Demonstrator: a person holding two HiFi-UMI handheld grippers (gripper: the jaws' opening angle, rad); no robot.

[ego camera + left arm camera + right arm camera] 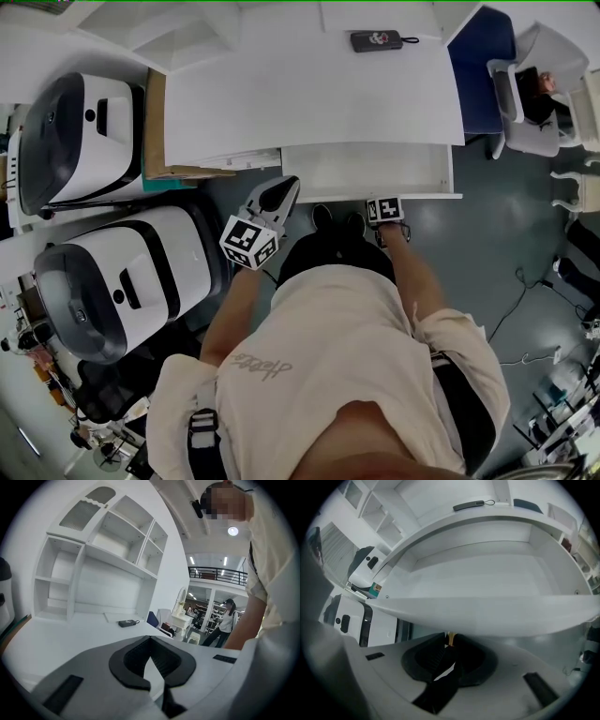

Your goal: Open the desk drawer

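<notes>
Now right hand-held gripper (450,644) pinches small gold knob (449,638) on open drawer (366,171); left hand-held gripper (150,638) closed, empty, by counter (309,94).

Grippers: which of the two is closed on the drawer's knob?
The right gripper: its jaws pinch the small brass knob on the front of the pulled-out drawer. The left gripper is shut on nothing and points across the desk.

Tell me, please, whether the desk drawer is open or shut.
Open: the drawer is pulled out from under the desktop, its white inside showing; the right tongs grip its knob.
</notes>
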